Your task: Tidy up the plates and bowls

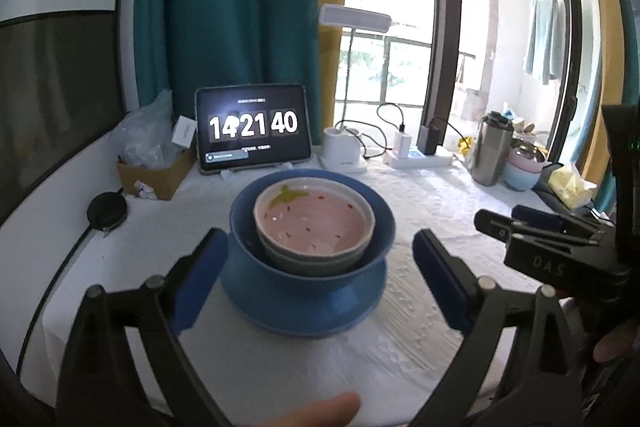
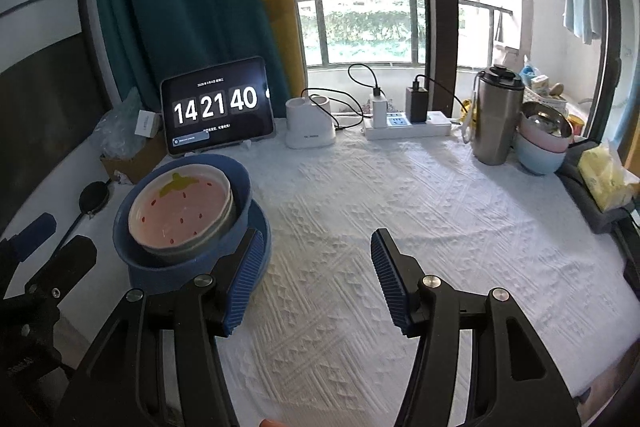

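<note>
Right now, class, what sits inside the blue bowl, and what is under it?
Inside the blue bowl sits a strawberry bowl, tilted. Under it lies a blue plate. The blue bowl's bottom is covered.

A plate (image 1: 280, 311) lies on the table (image 2: 360, 227), a large bowl (image 1: 376, 227) stands on it, and a smaller bowl (image 1: 316, 223) sits inside that. Behind the stack a tablet (image 1: 253, 128) leans upright (a box (image 1: 154, 173) to its left). Right of the tablet come a lamp base (image 2: 310, 125), a power strip (image 2: 408, 127), a flask (image 2: 496, 119) and two nested bowls (image 2: 540, 147) at the table's far right.
</note>
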